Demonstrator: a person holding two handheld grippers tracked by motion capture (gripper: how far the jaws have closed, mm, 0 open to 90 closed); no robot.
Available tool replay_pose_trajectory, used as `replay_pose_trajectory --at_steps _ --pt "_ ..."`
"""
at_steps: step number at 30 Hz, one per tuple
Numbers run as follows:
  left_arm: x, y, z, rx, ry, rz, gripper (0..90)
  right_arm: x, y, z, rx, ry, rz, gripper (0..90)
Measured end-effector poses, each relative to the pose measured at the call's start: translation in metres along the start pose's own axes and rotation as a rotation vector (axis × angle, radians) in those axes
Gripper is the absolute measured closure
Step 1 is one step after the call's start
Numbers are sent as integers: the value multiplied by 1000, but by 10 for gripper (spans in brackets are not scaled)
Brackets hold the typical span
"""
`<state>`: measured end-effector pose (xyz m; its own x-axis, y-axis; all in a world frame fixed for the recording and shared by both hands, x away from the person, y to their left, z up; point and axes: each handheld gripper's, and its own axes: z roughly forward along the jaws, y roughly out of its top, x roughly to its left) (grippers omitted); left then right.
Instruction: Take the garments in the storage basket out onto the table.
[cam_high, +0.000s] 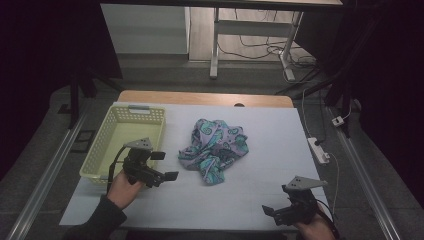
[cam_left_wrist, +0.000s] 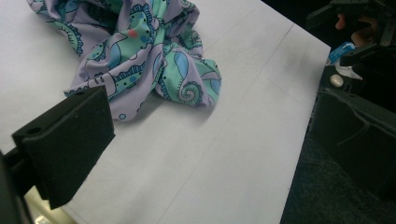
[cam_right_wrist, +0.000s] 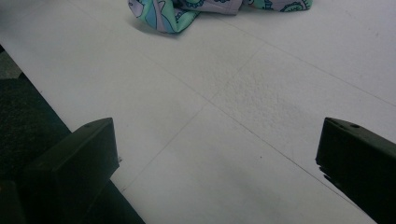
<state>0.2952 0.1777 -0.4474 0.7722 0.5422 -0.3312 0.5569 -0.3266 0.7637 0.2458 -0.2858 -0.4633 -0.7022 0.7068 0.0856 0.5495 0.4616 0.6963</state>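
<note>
A crumpled cloth (cam_high: 214, 149) with purple and green swirls was seen in the middle of the white table (cam_high: 260, 200). A yellow basket (cam_high: 102, 150) was placed at the left side, just beside the cloth's left.

The left gripper (cam_high: 164, 165) was held near the basket's near right corner, and its jaws were spread wide with nothing between them. The cloth lay just to its right and a little farther away (very close, but not touched). In the left gripper view the cloth (cam_left_wrist: 140, 56) was seen up ahead, past the jaw.

The right gripper (cam_high: 280, 210) was held at the near right edge of the table, also spread open and empty. The cloth was well apart from it, far and to the left.

So the left gripper was judged to be the nearer one for picking up the cloth.
</note>
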Motion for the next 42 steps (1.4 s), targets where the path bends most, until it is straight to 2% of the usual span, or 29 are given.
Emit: replay_pose_trajectory --at_steps 11,21,30,42 --pt "-4 -9 -12 -18 16 -9 0 0 0 -1 -5 -12 10 0" --pt "-5 -27 -26 -37 79 -4 0 0 0 0 2 -17 11 0" --pt "-5 -48 -42 -47 125 -33 0 0 0 0 3 -17 8 0" --pt "-8 -68 -59 -64 146 -55 0 0 0 0 1 -19 11 0"
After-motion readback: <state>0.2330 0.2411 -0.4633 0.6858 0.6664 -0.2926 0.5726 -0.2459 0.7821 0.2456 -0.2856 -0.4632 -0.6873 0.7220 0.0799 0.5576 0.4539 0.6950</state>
